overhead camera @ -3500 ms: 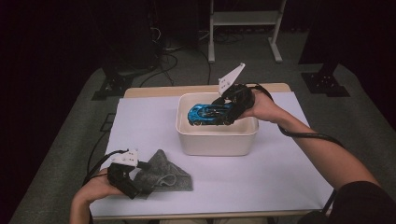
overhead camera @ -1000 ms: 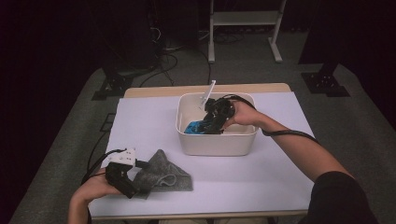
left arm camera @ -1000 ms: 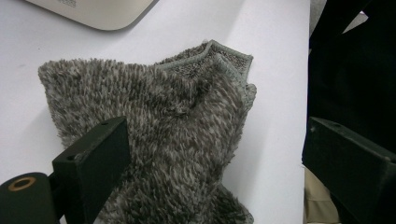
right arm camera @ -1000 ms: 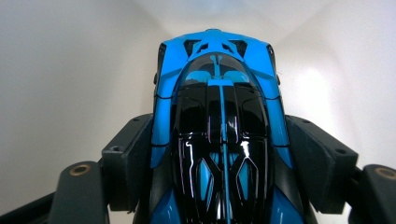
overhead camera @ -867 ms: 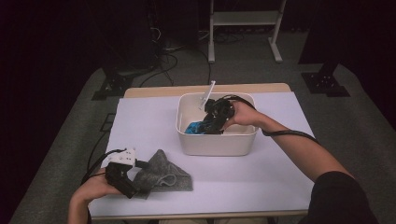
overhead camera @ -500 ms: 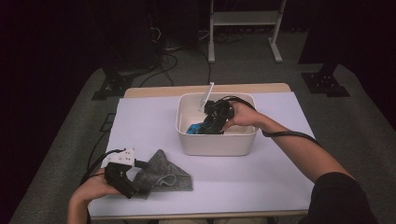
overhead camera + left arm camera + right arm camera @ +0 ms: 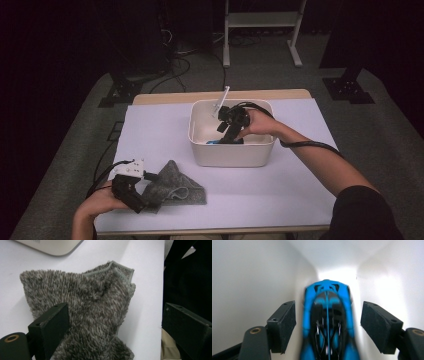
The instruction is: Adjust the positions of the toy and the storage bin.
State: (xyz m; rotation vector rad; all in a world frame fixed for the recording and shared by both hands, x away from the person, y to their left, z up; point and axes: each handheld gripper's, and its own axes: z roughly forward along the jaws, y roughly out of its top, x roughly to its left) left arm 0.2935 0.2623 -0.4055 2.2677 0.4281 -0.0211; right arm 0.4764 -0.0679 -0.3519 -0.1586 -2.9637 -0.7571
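A blue and black toy car (image 7: pixel 327 315) lies on the floor of a white tub (image 7: pixel 232 159), where a sliver of the car (image 7: pixel 214 143) shows. My right gripper (image 7: pixel 230 139) reaches down into the tub. In the right gripper view its jaws (image 7: pixel 328 327) stand open on both sides of the car, with a gap on each side. A grey fluffy cloth (image 7: pixel 177 185) lies at the front left of the table. My left gripper (image 7: pixel 147 192) rests at the cloth's left edge, open, with one jaw over the cloth (image 7: pixel 82 300) and the other wide of it.
A pale sheet (image 7: pixel 150 130) covers the tabletop, and its front edge runs just below my left hand. The tub's walls (image 7: pixel 249 277) close in on both sides of the right gripper. A metal stand (image 7: pixel 260 30) and cables (image 7: pixel 175 45) lie on the floor behind the table.
Since the earliest frame my right gripper has tipped down into the tub and now hides most of the car. Over the last second neither hand has moved.
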